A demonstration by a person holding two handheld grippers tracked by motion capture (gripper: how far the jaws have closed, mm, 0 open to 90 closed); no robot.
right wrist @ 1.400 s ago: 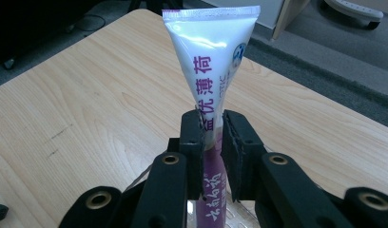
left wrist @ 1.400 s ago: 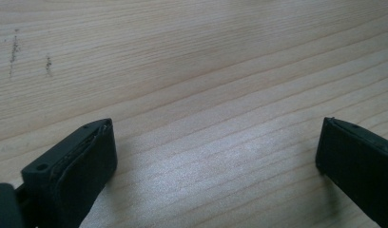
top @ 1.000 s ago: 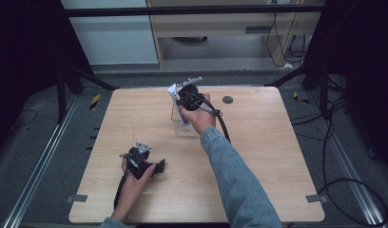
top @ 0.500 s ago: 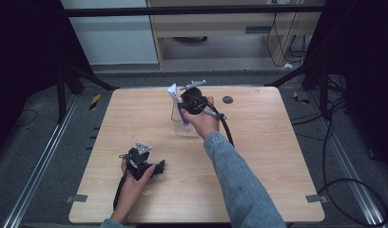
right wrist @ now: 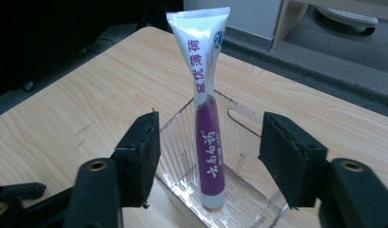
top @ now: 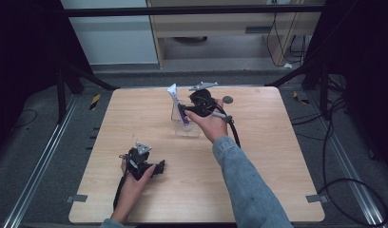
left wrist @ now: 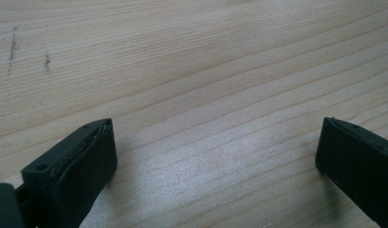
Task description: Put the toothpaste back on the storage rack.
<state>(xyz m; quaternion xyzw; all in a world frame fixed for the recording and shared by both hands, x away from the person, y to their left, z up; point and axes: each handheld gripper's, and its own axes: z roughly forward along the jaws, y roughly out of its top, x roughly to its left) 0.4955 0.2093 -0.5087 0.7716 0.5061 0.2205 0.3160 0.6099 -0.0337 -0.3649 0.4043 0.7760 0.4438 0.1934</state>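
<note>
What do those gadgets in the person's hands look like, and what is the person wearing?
Both are black handheld devices. The left gripper and right gripper each carry a grey three-cornered plate on top and trail a black cable. Their jaws are chunky black blocks with flat pads and small holes near the base. The right arm wears a blue denim sleeve.
</note>
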